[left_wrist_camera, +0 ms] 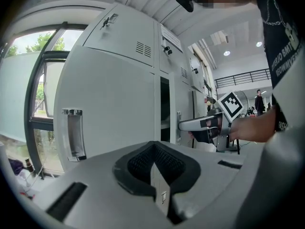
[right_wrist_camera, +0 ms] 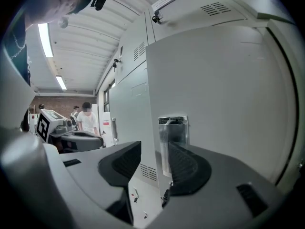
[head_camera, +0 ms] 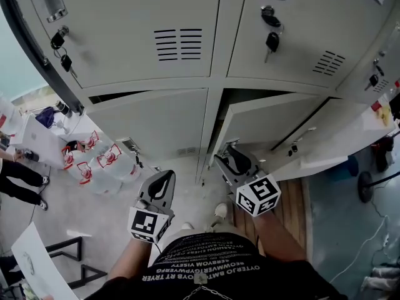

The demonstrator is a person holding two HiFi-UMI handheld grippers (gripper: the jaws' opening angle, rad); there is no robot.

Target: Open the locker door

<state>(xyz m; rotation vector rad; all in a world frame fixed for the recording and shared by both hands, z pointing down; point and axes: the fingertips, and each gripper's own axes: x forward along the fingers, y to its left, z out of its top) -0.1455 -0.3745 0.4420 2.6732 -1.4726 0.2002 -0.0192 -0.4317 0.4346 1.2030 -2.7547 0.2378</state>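
The grey lower locker door (head_camera: 275,127) stands ajar, with a dark gap along its top and left side. My right gripper (head_camera: 229,159) is at the door's free edge, next to the chrome recessed handle (right_wrist_camera: 172,137). In the right gripper view the door (right_wrist_camera: 224,104) runs edge-on between the two pads, and the right gripper (right_wrist_camera: 155,165) is shut on it. From the left gripper view, the right gripper (left_wrist_camera: 185,125) meets the door edge (left_wrist_camera: 180,104) beside the dark opening. My left gripper (head_camera: 165,177) hangs lower left before the neighbouring locker, and this left gripper (left_wrist_camera: 153,163) is shut on nothing.
Keys (head_camera: 272,41) hang from the upper lockers' locks. A further door (head_camera: 340,145) at the right is swung open. Packs of water bottles (head_camera: 94,161) sit on the floor at left, near a person's legs (head_camera: 19,180). The left lower locker has a chrome handle (left_wrist_camera: 75,135).
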